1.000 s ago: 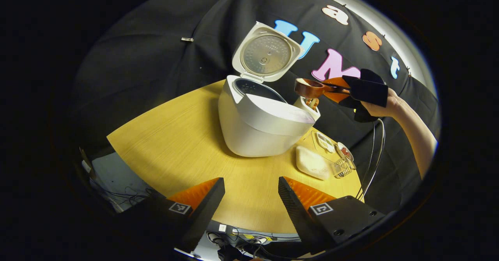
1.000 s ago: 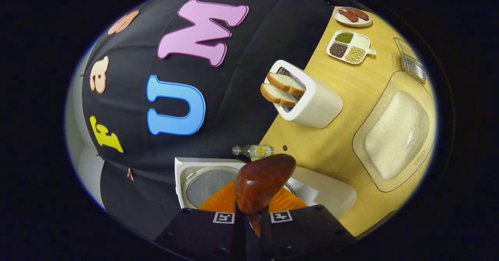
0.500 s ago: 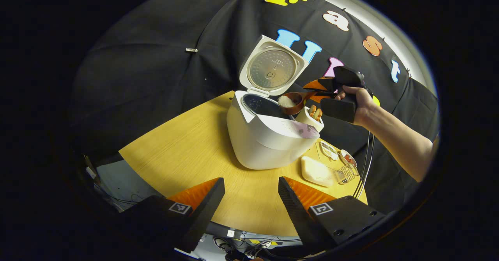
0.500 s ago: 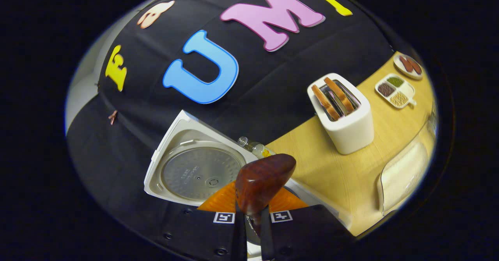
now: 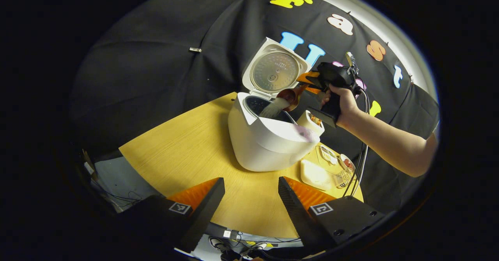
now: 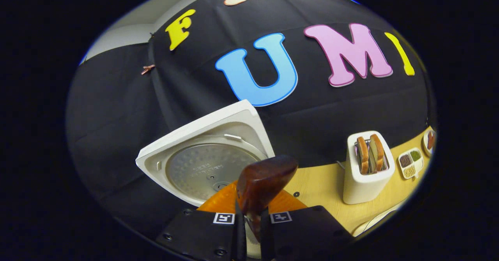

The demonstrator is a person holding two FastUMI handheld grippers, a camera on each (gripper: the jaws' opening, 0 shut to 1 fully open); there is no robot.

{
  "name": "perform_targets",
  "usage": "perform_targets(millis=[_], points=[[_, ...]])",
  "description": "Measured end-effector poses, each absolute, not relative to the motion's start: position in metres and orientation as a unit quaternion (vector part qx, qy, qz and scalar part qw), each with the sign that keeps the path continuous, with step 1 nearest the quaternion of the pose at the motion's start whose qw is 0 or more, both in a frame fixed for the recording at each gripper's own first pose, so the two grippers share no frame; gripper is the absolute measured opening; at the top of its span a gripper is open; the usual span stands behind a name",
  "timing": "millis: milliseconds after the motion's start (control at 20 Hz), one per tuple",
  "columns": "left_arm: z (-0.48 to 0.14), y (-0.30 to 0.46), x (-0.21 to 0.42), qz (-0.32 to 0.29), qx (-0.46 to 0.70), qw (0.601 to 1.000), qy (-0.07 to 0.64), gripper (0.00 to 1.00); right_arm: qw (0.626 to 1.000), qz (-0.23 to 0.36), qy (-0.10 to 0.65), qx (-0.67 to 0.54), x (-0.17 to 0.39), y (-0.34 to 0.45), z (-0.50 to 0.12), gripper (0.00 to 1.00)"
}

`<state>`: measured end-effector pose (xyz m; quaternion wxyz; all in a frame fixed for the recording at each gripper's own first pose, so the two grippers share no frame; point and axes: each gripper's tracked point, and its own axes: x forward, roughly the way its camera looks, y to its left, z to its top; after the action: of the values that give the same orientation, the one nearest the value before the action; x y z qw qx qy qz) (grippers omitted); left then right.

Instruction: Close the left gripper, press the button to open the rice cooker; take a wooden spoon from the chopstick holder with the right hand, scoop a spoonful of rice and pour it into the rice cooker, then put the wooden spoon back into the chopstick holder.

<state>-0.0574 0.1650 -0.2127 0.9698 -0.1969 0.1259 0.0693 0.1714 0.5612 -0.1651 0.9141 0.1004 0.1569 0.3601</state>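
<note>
The white rice cooker [image 5: 269, 140] stands on the wooden table with its lid [image 5: 275, 71] raised. A hand holds my right gripper [image 5: 306, 86] over the pot, shut on the handle of the wooden spoon [image 5: 290, 96]. The spoon is tipped, and a stream of rice [image 5: 272, 109] falls from it into the pot. In the right gripper view the back of the spoon [image 6: 263, 179] rises from my right gripper [image 6: 252, 224], just in front of the lid [image 6: 206, 163]. My left gripper [image 5: 251, 198] hangs open at the near table edge, holding nothing.
A clear container of rice [image 5: 317, 174] lies right of the cooker, with a wire basket [image 5: 344, 172], a divided dish [image 5: 327, 153] and a small plate [image 5: 345, 160] beyond it. A white toaster [image 6: 366, 175] with bread slices stands behind the cooker. Cables hang below the table's near edge.
The right gripper has moved over the open cooker and rolled, tipping the spoon so that rice pours out. The left gripper has stayed open and drawn back slightly.
</note>
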Motion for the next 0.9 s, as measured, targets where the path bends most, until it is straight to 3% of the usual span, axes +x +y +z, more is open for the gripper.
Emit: perform_targets(millis=[450, 700, 900], points=[[-0.220, 0.167, -0.060, 0.075, -0.203, 0.968, 0.127, 0.97, 0.881, 0.464, 0.026, -0.092, 0.127, 0.591, -0.162, 0.18], [-0.218, 0.159, -0.061, 0.070, -0.192, 0.971, 0.123, 0.96, 0.878, 0.468, 0.040, -0.089, 0.123, 0.591, -0.167, 0.18], [-0.216, 0.152, -0.058, 0.067, -0.192, 0.972, 0.117, 0.96, 0.891, 0.441, 0.102, 0.032, 0.137, 0.577, -0.146, 0.18]])
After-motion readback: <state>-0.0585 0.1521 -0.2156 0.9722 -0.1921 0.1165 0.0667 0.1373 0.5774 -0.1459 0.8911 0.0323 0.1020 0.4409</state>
